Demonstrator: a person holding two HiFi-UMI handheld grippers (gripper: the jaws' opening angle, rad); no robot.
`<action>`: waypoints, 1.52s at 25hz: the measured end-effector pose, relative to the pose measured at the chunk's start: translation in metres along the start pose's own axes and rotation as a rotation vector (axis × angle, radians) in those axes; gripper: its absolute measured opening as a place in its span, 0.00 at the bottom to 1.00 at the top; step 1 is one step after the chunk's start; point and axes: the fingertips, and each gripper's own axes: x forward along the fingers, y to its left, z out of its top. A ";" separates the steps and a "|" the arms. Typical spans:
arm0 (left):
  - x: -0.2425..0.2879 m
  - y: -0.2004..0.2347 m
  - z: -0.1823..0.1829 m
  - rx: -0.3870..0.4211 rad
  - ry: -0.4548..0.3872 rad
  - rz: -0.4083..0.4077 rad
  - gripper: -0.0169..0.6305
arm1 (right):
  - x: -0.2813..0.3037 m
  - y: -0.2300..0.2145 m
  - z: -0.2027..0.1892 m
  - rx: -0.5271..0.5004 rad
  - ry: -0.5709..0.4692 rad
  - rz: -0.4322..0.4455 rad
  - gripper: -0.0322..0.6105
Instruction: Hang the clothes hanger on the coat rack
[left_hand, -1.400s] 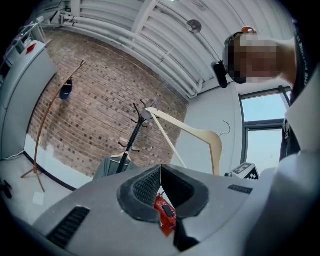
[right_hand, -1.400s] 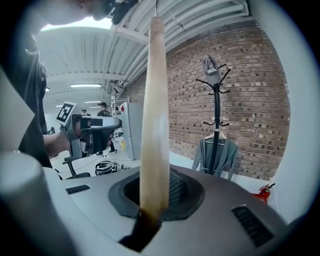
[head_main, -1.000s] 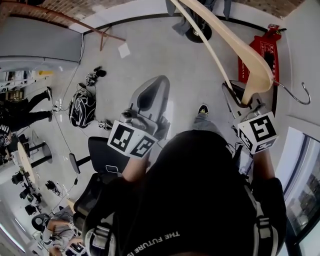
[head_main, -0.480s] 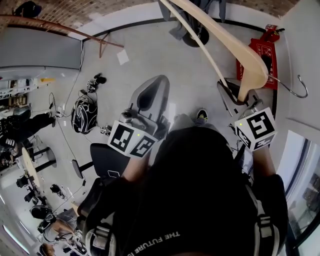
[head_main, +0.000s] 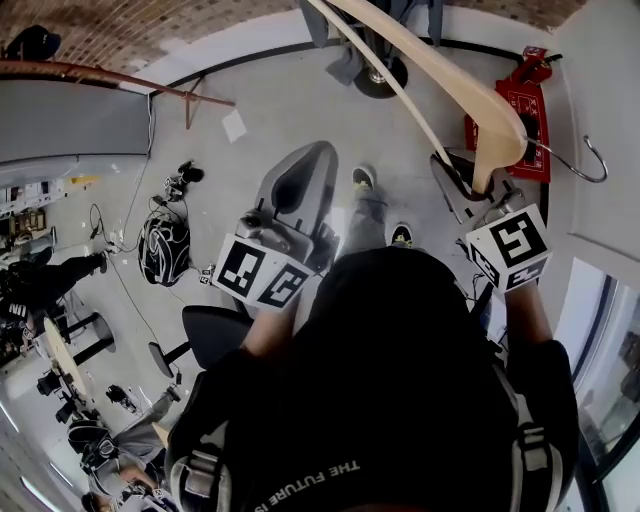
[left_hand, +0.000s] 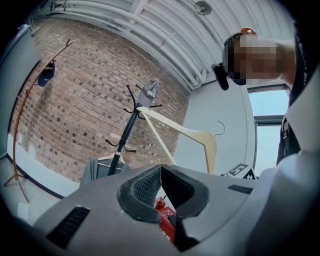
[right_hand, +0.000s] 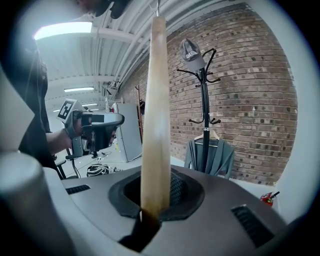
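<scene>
Two grippers: left gripper (head_main: 308, 160) and right gripper (head_main: 472, 190) are held side by side in front of the person.
Left fingers (left_hand: 145, 187): pressed together at the tips, with nothing between them.
Right fingers (right_hand: 182, 192): clamped on one end of the wooden hanger (right_hand: 155, 115).
Hanger position: in the air, carried only by the right gripper.
Hanger axis: from the held end it rises to the bend, and the long arm then slants up and away toward the coat rack (left_hand: 125, 135).
Hook (head_main: 588, 160): juts toward the person's right, away from the rack.
Far tip: overlaps the rack's upper prongs in the left gripper view; contact cannot be told.
Rack: upright before the brick wall (right_hand: 250, 90), with a cap (right_hand: 190, 52) on top and a grey garment (right_hand: 210, 156) hanging low.
</scene>
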 end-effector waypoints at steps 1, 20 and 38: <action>0.006 0.009 0.006 -0.002 -0.003 -0.007 0.06 | 0.009 -0.004 0.005 -0.002 0.006 -0.004 0.11; 0.093 0.127 0.044 -0.040 -0.034 -0.024 0.06 | 0.124 -0.079 0.055 -0.084 0.091 0.004 0.11; 0.132 0.227 0.081 -0.030 -0.046 -0.010 0.06 | 0.222 -0.113 0.067 -0.042 0.143 -0.006 0.11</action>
